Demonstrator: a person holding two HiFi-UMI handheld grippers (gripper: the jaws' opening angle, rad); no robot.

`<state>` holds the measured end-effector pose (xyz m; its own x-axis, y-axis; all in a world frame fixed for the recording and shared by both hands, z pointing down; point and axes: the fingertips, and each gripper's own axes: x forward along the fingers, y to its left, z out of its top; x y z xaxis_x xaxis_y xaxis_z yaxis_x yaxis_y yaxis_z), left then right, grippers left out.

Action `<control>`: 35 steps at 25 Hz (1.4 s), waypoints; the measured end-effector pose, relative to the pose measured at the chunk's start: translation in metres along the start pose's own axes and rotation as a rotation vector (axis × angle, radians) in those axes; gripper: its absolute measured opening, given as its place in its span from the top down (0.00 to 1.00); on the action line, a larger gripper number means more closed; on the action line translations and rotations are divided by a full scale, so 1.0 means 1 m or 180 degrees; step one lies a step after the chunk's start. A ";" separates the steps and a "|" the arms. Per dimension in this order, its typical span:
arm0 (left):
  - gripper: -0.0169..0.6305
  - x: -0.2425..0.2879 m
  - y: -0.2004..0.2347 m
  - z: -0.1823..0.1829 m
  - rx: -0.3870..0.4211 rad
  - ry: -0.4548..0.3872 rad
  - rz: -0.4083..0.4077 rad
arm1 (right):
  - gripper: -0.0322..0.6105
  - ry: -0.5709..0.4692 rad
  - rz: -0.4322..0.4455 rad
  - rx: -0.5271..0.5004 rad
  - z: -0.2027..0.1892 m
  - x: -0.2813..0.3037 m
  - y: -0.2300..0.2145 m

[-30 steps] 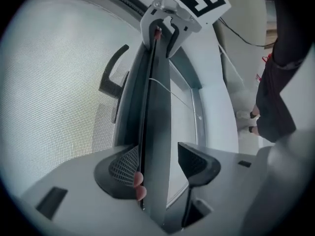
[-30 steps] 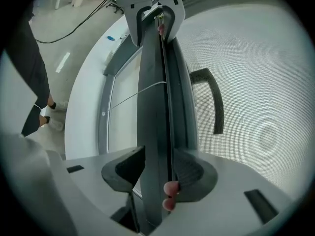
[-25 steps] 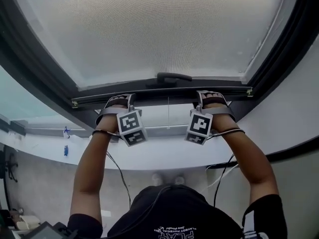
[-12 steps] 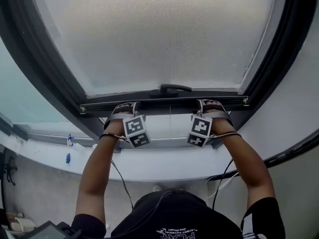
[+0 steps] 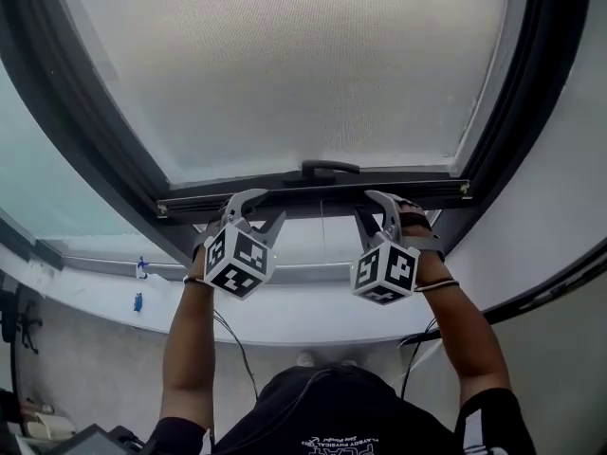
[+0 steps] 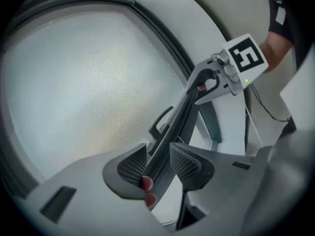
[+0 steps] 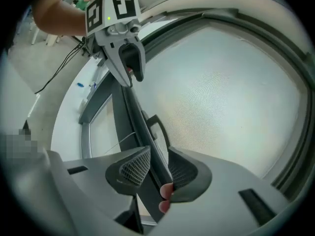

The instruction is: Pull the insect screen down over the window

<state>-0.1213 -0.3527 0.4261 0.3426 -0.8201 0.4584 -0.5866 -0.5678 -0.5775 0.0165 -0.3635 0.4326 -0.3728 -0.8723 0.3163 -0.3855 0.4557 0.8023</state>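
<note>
The insect screen's pale mesh [image 5: 303,64] fills most of the window. Its dark bottom bar [image 5: 313,195] carries a small handle [image 5: 330,169] at mid-width. My left gripper [image 5: 258,207] sits on the bar left of the handle, my right gripper [image 5: 372,207] to its right. In the left gripper view the bar [image 6: 165,132] runs between the ribbed pads [image 6: 133,165] of the left gripper [image 6: 157,163]. The right gripper view shows the same for the right gripper [image 7: 158,167]. Both sets of jaws have just been closing and now press on the bar.
A dark window frame [image 5: 517,112] borders the screen on both sides. Below the bar is a strip of uncovered glass with a thin cord [image 5: 322,230], then the white sill [image 5: 285,301]. Small blue items [image 5: 138,301] sit at the sill's left. Cables hang from both wrists.
Both grippers rose and rolled, so their marker cubes now face out and down. Their jaws now straddle the bottom bar.
</note>
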 end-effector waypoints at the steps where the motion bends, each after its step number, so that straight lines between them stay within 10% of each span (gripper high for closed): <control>1: 0.76 -0.006 0.001 0.003 -0.0098 -0.0071 0.0098 | 0.78 -0.0104 -0.0061 0.0094 0.003 -0.008 -0.001; 6: 0.97 -0.030 -0.005 0.014 -0.0701 -0.0455 0.0495 | 0.93 -0.0478 -0.0310 0.0630 0.008 -0.040 -0.004; 17: 0.97 -0.083 -0.031 0.001 -0.2121 -0.1000 0.1140 | 0.94 -0.0812 -0.0617 0.2155 -0.002 -0.096 -0.002; 35: 0.97 -0.164 -0.103 -0.064 -0.2270 -0.1086 0.1019 | 0.94 -0.0588 -0.0664 0.2458 0.027 -0.169 0.103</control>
<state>-0.1638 -0.1548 0.4535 0.2165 -0.9750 0.0509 -0.9755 -0.2181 -0.0285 0.0165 -0.1641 0.4483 -0.3362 -0.9401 0.0565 -0.9095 0.3397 0.2396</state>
